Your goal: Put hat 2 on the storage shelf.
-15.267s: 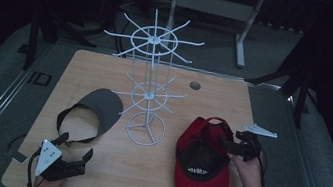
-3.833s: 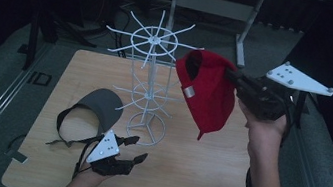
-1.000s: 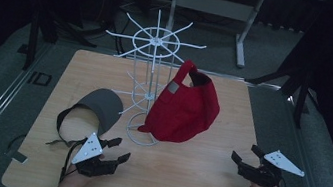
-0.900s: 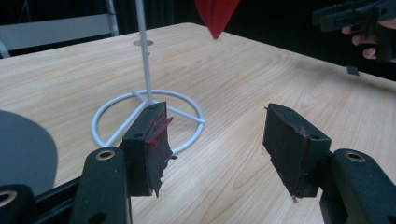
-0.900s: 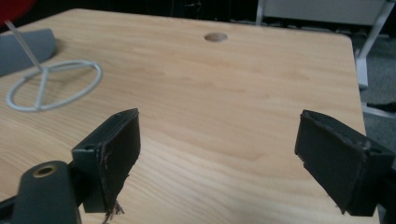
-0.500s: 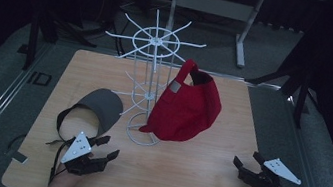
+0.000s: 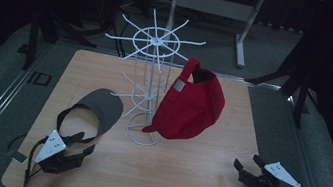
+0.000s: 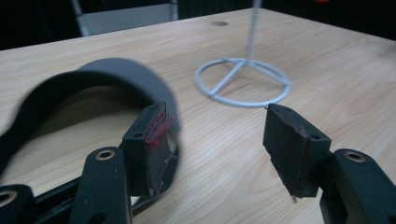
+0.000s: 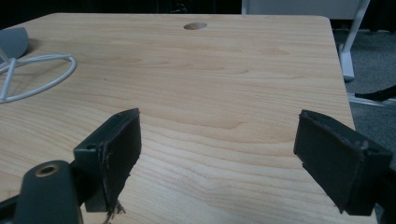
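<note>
A red cap hangs by its back strap on the white wire rack at mid table. To the rack's left a grey visor lies flat, its dark band curving toward me. My left gripper is low at the near left with its tips at the band's near end. In the left gripper view that gripper is open; the band runs behind and under the left pad, and bare wood fills the gap. My right gripper is at the near right, wide open over bare wood.
The rack's round base stands just right of the visor, with wire arms sticking out above it. The wooden table has a cable hole near its far edge. Grey carpet and metal rails surround the table; its right edge is close to my right gripper.
My left gripper has slid left along the near edge, up to the visor's band. The right gripper has sunk a little toward the table. The red cap still hangs on the rack.
</note>
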The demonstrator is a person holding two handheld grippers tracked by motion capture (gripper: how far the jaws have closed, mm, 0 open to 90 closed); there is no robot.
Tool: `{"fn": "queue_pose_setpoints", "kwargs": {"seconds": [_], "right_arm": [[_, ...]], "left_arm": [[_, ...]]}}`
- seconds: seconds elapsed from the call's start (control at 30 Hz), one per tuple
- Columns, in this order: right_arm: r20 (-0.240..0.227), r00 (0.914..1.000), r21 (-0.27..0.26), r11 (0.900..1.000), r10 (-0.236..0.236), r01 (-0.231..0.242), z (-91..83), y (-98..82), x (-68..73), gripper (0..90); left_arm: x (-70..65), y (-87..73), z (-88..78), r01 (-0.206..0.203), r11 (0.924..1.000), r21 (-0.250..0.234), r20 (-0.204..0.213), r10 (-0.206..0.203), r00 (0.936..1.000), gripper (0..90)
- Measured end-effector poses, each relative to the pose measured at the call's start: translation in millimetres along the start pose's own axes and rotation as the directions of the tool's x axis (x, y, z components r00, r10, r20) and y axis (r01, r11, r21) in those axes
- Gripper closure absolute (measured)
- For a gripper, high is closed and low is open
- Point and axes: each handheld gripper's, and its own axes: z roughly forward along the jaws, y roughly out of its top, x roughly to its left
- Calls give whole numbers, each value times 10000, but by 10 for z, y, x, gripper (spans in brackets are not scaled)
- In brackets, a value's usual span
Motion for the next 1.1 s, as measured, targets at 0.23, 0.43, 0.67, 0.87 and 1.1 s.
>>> {"fn": "queue_pose_setpoints", "kwargs": {"seconds": [0.23, 0.43, 0.67, 0.87, 1.1], "right_arm": [[-82, 10000, 58, 10000, 6, -5, -2, -21, 9, 150], [-111, 9999, 72, 10000, -7, 8, 1, -24, 11, 150], [-193, 9998, 24, 10000, 17, -16, -7, -25, 10, 150], [-162, 9999, 6, 10000, 7, -7, -25, -27, -4, 153], [-151, 9999, -25, 10000, 7, -7, -30, -25, -4, 153]], "left_arm": [[257, -132, -236, 470, 9988, 111, -1062, -455, 9933, 413], [365, -234, -304, 895, 9938, 665, -1651, -775, 9832, 399], [290, -301, -154, 972, 9801, 1729, -2089, -599, 9761, 365], [317, -260, -44, 1178, 9718, 2043, -2495, -646, 9662, 364], [341, -238, 68, 1214, 9584, 2582, -2708, -488, 9614, 384]]}}
